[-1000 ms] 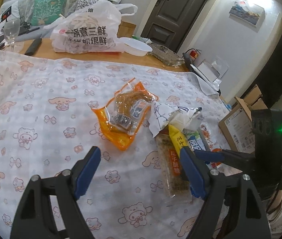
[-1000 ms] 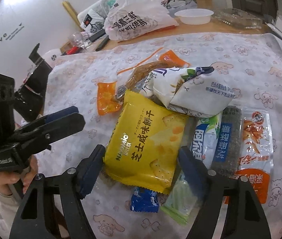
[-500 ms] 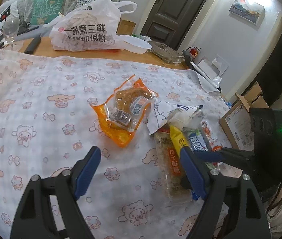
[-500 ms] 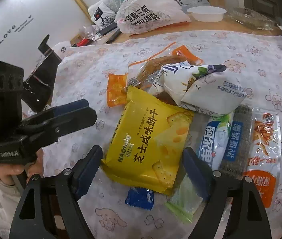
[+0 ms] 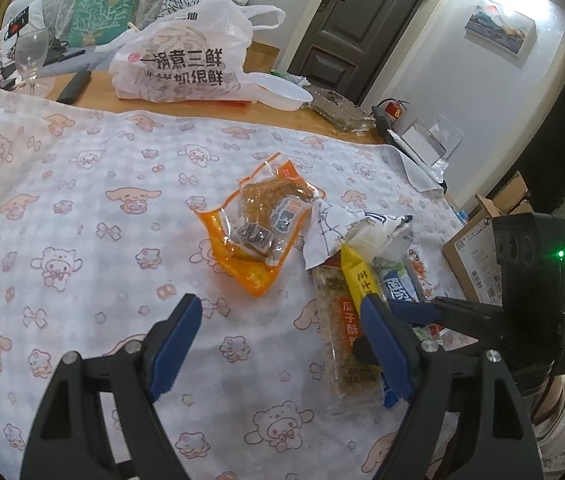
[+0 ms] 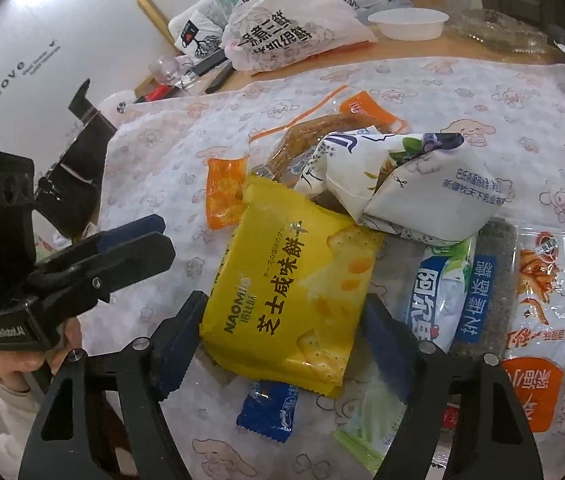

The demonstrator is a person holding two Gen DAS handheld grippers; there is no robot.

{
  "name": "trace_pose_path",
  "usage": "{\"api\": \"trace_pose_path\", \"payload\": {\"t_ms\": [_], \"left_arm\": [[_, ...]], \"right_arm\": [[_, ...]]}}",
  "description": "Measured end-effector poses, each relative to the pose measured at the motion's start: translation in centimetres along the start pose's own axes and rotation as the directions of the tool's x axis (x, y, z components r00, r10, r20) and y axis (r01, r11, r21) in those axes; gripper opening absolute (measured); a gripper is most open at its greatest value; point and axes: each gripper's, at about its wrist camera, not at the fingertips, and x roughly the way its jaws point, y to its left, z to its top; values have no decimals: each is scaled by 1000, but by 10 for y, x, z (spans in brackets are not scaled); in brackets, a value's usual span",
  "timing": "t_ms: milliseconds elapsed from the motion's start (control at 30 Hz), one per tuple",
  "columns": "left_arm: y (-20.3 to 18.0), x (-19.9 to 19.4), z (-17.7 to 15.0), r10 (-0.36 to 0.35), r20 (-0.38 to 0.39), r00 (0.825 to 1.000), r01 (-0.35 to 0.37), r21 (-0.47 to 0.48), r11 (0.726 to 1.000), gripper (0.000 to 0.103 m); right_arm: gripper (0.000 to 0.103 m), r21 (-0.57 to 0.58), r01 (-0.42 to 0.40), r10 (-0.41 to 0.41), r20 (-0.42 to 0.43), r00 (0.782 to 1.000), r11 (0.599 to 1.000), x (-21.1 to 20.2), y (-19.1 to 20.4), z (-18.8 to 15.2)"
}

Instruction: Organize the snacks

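- At the centre of the right wrist view, my right gripper straddles the yellow cracker pack, fingers apart, nothing clamped.
- I judge this the reach-to-grasp step; next I must close squarely on the pack's lower edge.
- The pack looks puffy, glossy, possibly slippery, lying atop the snack pile.
- My left gripper hangs open over the tablecloth.

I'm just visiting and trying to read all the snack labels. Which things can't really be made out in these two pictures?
- Sesame-looking bar, left wrist view: its right edge is hidden behind the left gripper.
- Green packet, right wrist view: mostly under the right gripper; no label is readable.
- Small blue sachet, right wrist view: print too small, top tucked under the yellow cracker pack.
- Red-orange packet, right wrist view: partly cut off by the picture's edge.
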Motion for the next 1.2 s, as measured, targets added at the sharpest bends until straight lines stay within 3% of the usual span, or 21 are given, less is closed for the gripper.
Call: {"api": "trace_pose_path", "payload": {"t_ms": [200,367,633,833,967,1200], "left_arm": [[-2,-1,-1,-4,4,1000,4,9,1000,79],[-14,5,-5,-7,-15,1000,8,41,999,79],[-50,34,-18,24,-88,996,-10,151,989,78],[-60,52,-22,69,-116,991,-47,186,981,60],[-65,54,-20,69,-110,992,-46,191,980,40],[-64,52,-21,73,-100,992,-52,193,980,38]], "right_arm": [[71,-31,15,-14,32,999,999,-15,6,-4],[71,-117,114,-104,87,991,987,-44,14,-9],[71,-126,219,-211,80,974,967,-59,-7,-24],[72,-193,264,-258,59,964,945,-54,-9,-37],[72,-181,255,-252,40,967,950,-50,-14,-39],[76,-157,259,-255,48,966,953,-46,-13,-39]]}}
